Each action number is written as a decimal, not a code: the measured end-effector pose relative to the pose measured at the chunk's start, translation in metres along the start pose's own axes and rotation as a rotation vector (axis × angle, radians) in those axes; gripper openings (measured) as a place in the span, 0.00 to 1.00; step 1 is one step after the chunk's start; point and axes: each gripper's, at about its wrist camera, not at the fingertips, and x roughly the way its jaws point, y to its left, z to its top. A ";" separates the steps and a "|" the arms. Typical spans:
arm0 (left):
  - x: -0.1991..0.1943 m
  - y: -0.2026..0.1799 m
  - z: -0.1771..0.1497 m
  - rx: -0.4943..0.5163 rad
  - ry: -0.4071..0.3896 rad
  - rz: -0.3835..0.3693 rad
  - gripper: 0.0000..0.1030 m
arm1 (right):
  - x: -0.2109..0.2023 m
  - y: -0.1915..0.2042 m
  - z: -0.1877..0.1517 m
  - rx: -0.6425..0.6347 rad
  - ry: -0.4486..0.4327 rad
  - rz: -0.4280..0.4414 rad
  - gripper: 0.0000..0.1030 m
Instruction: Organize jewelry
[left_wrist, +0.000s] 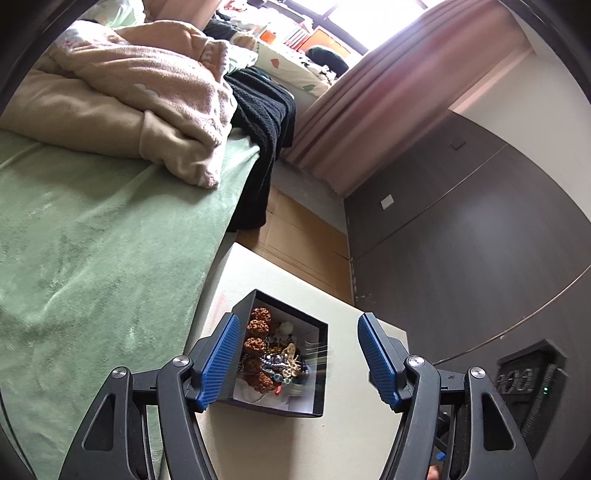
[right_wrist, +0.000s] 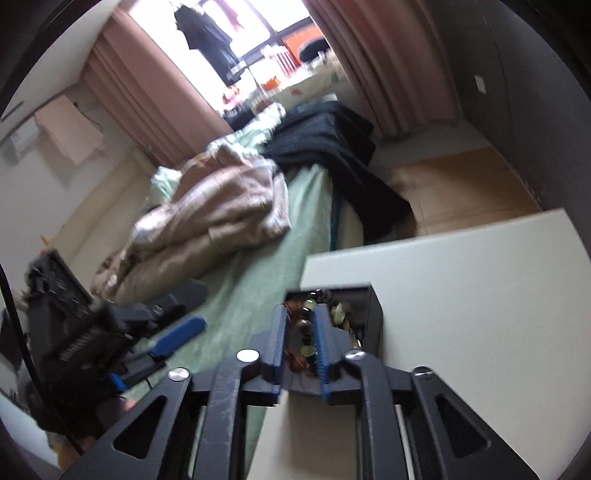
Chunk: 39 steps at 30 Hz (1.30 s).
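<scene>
A black open box stands on a white table and holds jewelry: a brown knobbly bead bracelet and mixed small pieces. My left gripper is open above the box, empty, with its blue pads wide apart. In the right wrist view the box sits at the table's left edge. My right gripper is over the box, its pads closed narrowly around a string of dark and green beads.
A bed with a green blanket lies left of the table, with a beige quilt and black cloth. A dark wardrobe stands right. The left gripper shows in the right wrist view over the bed.
</scene>
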 end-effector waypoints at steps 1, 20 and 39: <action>0.000 0.000 0.000 0.001 0.000 0.003 0.65 | 0.005 -0.006 -0.002 0.028 0.024 -0.008 0.33; 0.004 -0.058 -0.041 0.254 -0.018 0.072 0.92 | -0.083 -0.051 -0.008 0.064 -0.072 -0.121 0.56; -0.012 -0.104 -0.095 0.445 -0.096 0.067 1.00 | -0.143 -0.084 -0.026 0.001 -0.063 -0.253 0.98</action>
